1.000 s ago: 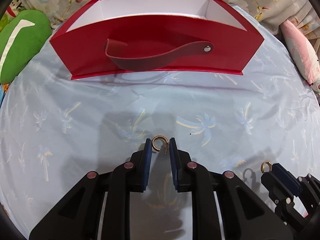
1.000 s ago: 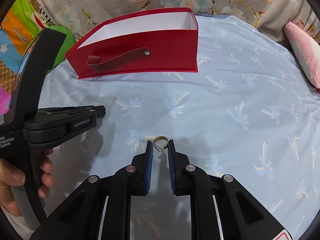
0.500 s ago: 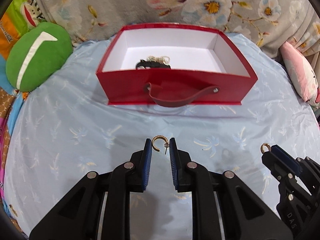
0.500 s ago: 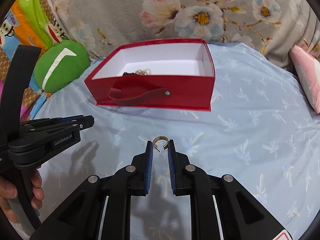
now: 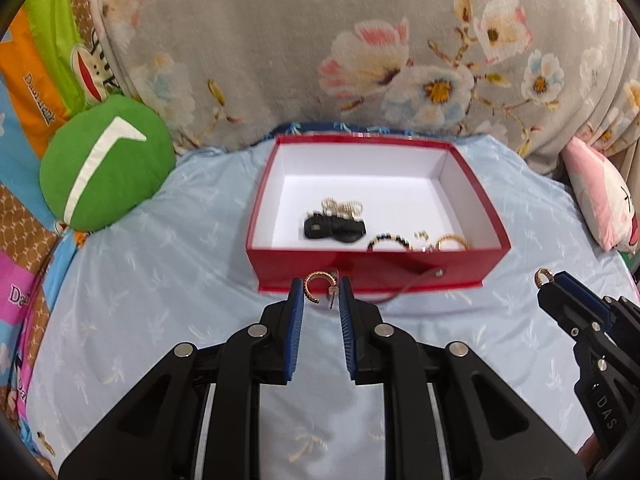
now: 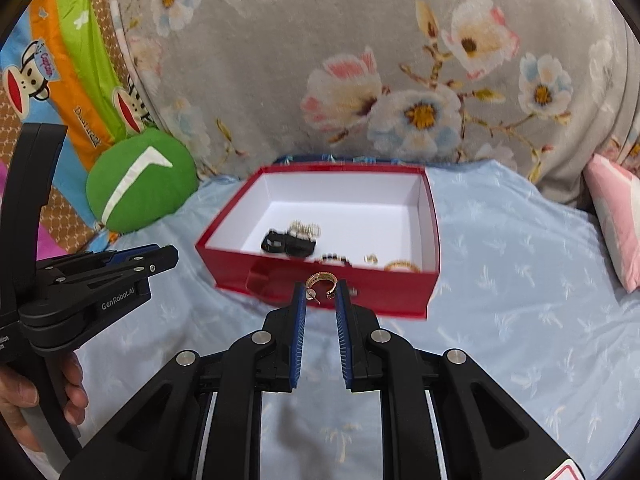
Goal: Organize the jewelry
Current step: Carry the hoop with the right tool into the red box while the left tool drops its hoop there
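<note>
My left gripper (image 5: pixel 320 289) is shut on a gold hoop earring (image 5: pixel 314 280), held in the air in front of the red box (image 5: pixel 372 276). My right gripper (image 6: pixel 321 291) is shut on a second gold hoop earring (image 6: pixel 320 279); in the left wrist view it shows at the right edge (image 5: pixel 550 280). The open red box (image 6: pixel 428 280) with white lining lies on the light blue sheet beyond both grippers. Inside lie a black clip (image 5: pixel 334 228), a gold chain piece (image 5: pixel 342 206), a beaded bracelet (image 5: pixel 390 240) and a gold ring (image 5: pixel 452 242).
A green round cushion (image 5: pixel 106 162) sits left of the box. A grey floral blanket (image 5: pixel 360 60) rises behind it, and a pink pillow (image 5: pixel 600 200) lies at the right. A person's hand (image 6: pixel 24 392) holds the left gripper's handle. The blue sheet (image 5: pixel 140 300) spreads around the box.
Both grippers have risen and tipped downward with their earrings still held. The box now looks smaller and farther, and its inside with the jewelry has come into view.
</note>
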A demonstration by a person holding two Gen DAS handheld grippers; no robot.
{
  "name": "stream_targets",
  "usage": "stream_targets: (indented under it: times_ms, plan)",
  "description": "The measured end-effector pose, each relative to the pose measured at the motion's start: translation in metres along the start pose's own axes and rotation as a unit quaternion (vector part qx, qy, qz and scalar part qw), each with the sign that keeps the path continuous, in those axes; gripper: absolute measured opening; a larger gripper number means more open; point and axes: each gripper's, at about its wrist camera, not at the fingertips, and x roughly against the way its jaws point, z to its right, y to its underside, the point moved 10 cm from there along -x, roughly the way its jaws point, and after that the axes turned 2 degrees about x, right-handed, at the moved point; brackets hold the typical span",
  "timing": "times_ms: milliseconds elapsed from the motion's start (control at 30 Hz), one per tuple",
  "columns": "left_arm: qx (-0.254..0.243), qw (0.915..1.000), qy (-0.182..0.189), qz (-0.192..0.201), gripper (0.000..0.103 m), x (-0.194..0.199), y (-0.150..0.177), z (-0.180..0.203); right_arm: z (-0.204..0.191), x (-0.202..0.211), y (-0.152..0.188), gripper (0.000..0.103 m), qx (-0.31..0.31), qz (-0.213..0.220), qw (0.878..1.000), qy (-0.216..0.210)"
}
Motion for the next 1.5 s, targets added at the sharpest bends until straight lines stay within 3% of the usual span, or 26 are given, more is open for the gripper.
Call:
stream_targets:
  times_ms: [367,700,1067,1500]
  plan:
    - [-0.001,0.9985,-0.002,0.055,0.017,0.011,-0.061,0.001,-0.003,0.005,-0.071,0.014,0.016,0.065,0.998,0.001]
    - [-0.004,0.9962,0.001,0.087,0.017,0.011,-0.103,0.008,0.001,-0.004,-0.114,0.014,0.016,0.094,0.995,0.004]
    - [-0.002,0.9963,-0.002,0.085,0.017,-0.022,-0.133,0.009,0.016,-0.039,-0.131,0.014,0.006,0.084,0.996,0.005]
    - [0.0,0.9979,-0.001,0.065,0.017,-0.06,-0.139,0.012,0.034,-0.075,-0.13,0.014,-0.004,0.065,0.998,0.012]
